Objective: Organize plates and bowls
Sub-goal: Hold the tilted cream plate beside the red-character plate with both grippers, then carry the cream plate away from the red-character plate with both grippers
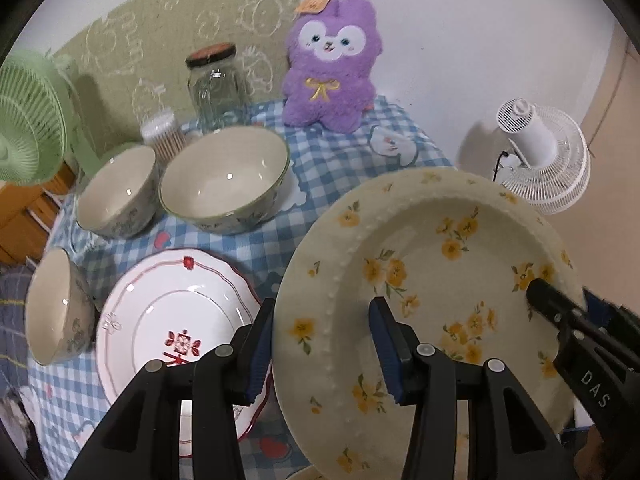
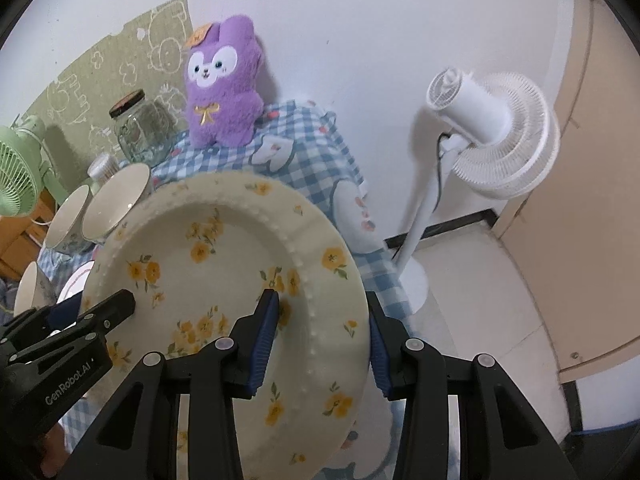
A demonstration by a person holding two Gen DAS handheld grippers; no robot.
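A cream plate with yellow flowers (image 1: 432,272) is held tilted above the table by both grippers. My left gripper (image 1: 324,344) is shut on its left rim. My right gripper (image 2: 322,340) is shut on its right rim (image 2: 336,312), and its finger also shows in the left wrist view (image 1: 560,308). A white plate with red trim (image 1: 176,320) lies on the table below left. Three cream bowls sit beyond it: a large one (image 1: 224,180), a middle one (image 1: 116,192) and one at the left edge (image 1: 56,308).
The table has a blue checked cloth (image 1: 332,160). At the back stand a purple plush toy (image 1: 332,64), a glass jar (image 1: 216,80) and a cotton-swab tub (image 1: 162,132). A green fan (image 1: 28,124) is at left, a white floor fan (image 2: 492,136) at right.
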